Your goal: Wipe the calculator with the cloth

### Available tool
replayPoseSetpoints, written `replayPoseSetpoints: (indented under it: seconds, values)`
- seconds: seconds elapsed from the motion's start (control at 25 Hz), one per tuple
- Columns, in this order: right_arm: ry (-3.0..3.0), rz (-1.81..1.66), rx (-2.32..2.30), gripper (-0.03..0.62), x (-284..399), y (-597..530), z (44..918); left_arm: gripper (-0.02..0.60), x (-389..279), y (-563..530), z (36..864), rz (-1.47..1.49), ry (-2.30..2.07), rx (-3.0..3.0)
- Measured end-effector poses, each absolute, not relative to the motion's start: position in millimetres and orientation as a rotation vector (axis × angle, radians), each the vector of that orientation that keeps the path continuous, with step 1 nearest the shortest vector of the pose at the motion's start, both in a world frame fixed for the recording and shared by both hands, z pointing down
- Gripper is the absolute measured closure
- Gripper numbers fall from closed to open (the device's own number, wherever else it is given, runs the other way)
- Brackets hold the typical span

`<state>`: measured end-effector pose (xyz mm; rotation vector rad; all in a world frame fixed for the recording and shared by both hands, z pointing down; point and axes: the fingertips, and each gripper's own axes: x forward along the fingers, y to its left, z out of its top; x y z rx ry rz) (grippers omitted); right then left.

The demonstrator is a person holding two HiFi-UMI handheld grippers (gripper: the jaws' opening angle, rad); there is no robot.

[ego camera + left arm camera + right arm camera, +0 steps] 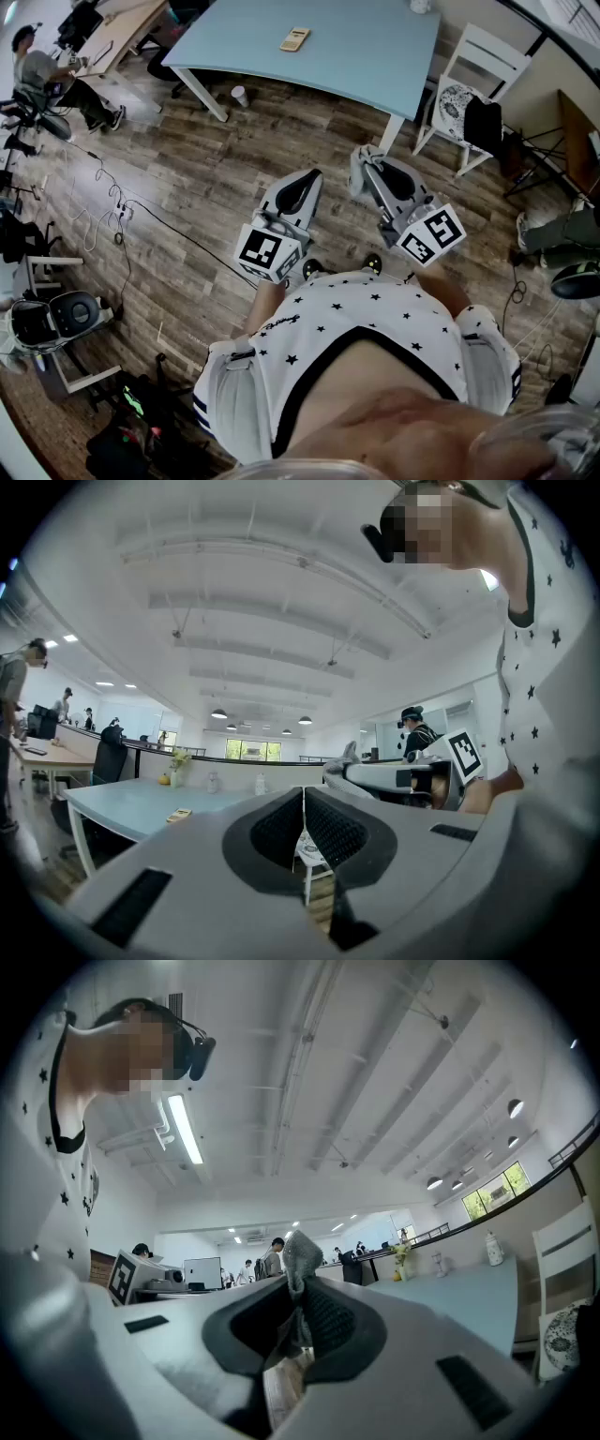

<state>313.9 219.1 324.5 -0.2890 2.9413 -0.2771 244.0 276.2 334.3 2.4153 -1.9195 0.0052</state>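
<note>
two grippers were held close in front of the person's star-printed shirt [356,319], above the wood floor [187,187] and well short of the table. the left gripper [303,794] had its jaws pressed fully together with nothing between them. in the left gripper view its dark ribbed pads [337,832] met in a thin line. the right gripper [302,1302] was clamped on the grey cloth [300,1252]. a fold of the cloth stuck up past the jaw tips in the right gripper view, and more of it was bunched down between the pads. in the head view the cloth showed as a small grey tuft at that gripper's tip. the grippers stood side by side, near each other but apart, each with its marker cube toward the body.

the calculator [294,38] lay flat on the light blue table [375,47], well apart from both grippers and not touched by the cloth. a white cup [239,95] stood on the floor just beside a table leg [202,94]. a white chair [478,66] stood at the table's right end, with a patterned cushion [452,103] and a dark bag [483,124] on it. another person [37,70] sat at far left, and cables [103,187] ran across the floor on that side.
</note>
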Motion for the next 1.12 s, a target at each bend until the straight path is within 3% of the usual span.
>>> replayPoseSetpoints:
  seconds: [1.12]
  values:
    - [2.902, -0.267, -0.334, 0.559, 427, 152, 324, 0.551, 346, 203, 337, 0.056, -1.854, 2.450]
